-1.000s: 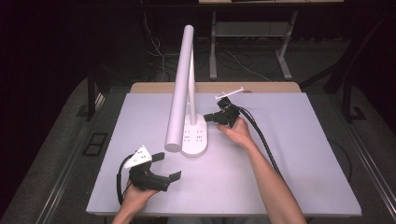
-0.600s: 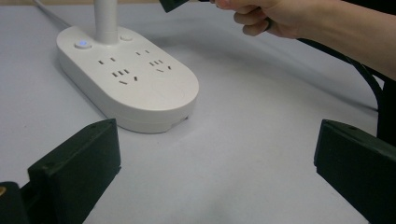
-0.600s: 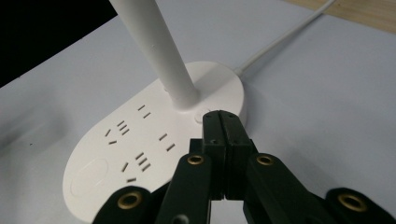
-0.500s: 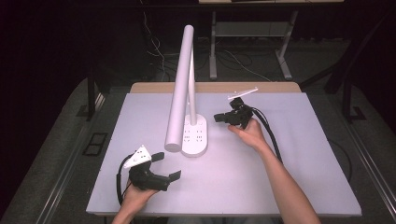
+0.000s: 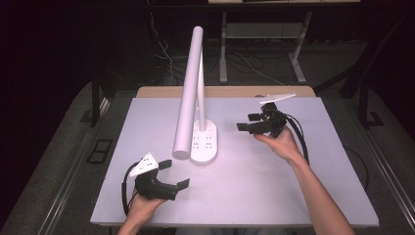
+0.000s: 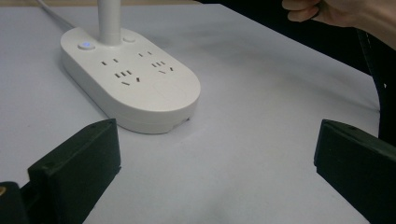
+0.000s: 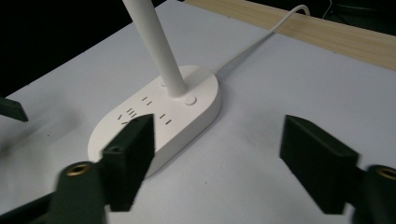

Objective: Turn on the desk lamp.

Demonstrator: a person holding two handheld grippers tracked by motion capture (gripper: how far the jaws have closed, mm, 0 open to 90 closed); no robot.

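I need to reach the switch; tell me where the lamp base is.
In the high view the lamp base sits mid-table, between the left tool near the front edge and the right tool; its cord runs toward the far edge.

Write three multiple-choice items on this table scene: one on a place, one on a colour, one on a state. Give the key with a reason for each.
1. Where does the lamp base stand relative to the right gripper?
A. On its left in the high view
B. On its right in the high view
C. Between its jaws

2. What colour is the lit button on the base?
A. Red
B. Blue
C. Green

3. How does the left gripper stand?
A. Shut on the base
B. Shut on the lamp cord
C. Open, holding nothing

Key: 1 A, the base sits toward the table's middle, the right gripper apart from it further right. 2 B, the left gripper view shows a blue glow. 3 C, its jaws stand wide apart over bare table.
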